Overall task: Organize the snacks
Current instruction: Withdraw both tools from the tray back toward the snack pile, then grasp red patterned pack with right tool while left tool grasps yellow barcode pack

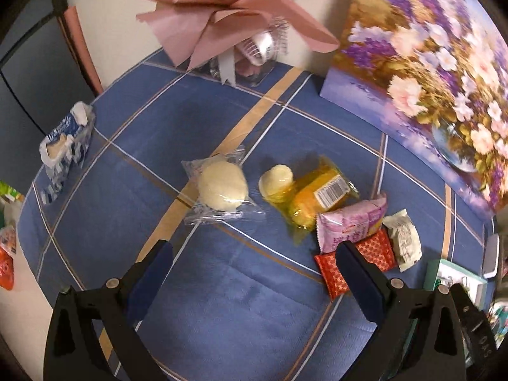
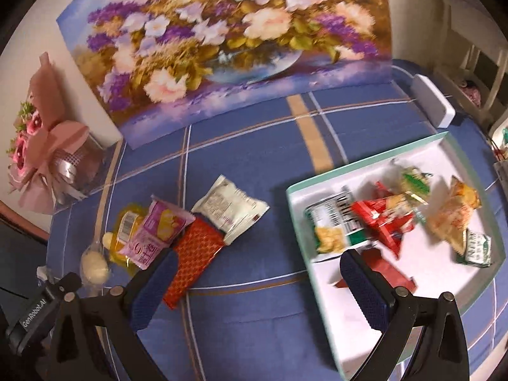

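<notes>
Left gripper point(image 1: 254, 260): jaws wide, empty.
Right gripper point(image 2: 257, 270): jaws wide, empty.
Risk: red pack point(image 2: 193, 260), frame centre, overlaps neighbours; grabbing drags them.
Tray point(image 2: 365, 162): crowded; spill likely.

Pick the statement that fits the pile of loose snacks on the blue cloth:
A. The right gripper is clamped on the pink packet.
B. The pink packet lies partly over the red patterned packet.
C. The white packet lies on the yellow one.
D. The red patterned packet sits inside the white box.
B: the pink packet overlaps the upper end of the red patterned packet, which lies on the cloth outside the white box; the right gripper is open and empty.
</notes>
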Demonstrator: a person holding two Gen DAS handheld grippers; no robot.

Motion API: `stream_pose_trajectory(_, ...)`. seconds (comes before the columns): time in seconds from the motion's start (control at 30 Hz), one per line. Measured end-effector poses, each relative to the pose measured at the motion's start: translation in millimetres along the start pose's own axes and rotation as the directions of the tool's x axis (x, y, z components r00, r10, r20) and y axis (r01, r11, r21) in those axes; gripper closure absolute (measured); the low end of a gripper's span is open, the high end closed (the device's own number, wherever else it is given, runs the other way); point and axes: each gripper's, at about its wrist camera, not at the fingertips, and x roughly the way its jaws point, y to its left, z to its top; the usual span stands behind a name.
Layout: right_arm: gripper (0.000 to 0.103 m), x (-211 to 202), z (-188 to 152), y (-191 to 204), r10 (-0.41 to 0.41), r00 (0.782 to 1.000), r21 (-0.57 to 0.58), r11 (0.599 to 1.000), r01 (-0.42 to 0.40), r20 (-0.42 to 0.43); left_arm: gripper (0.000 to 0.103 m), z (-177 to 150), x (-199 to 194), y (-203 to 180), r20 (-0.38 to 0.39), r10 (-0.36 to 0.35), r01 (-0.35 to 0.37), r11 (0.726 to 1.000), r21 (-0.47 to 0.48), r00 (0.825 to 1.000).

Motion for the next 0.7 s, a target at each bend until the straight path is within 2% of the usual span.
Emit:
stream_pose_trajectory(0.43,0.000,60.5,-18.8,32.0,0.022,0.989,0.002,1.000,-0.022,-0.146,0.001,24.7,45.7,8.8,-0.070,-0.040,0.038,0.999,-0.030,0.997)
stream_pose_trajectory(0.7,0.000,90.5,-17.4,39.7,0.017,0.981,0.027,1.000,-0.012,-0.193,0.001,43.1,71.9,-13.6,-0.076,-0.049,0.052,0.998,0.041,0.996)
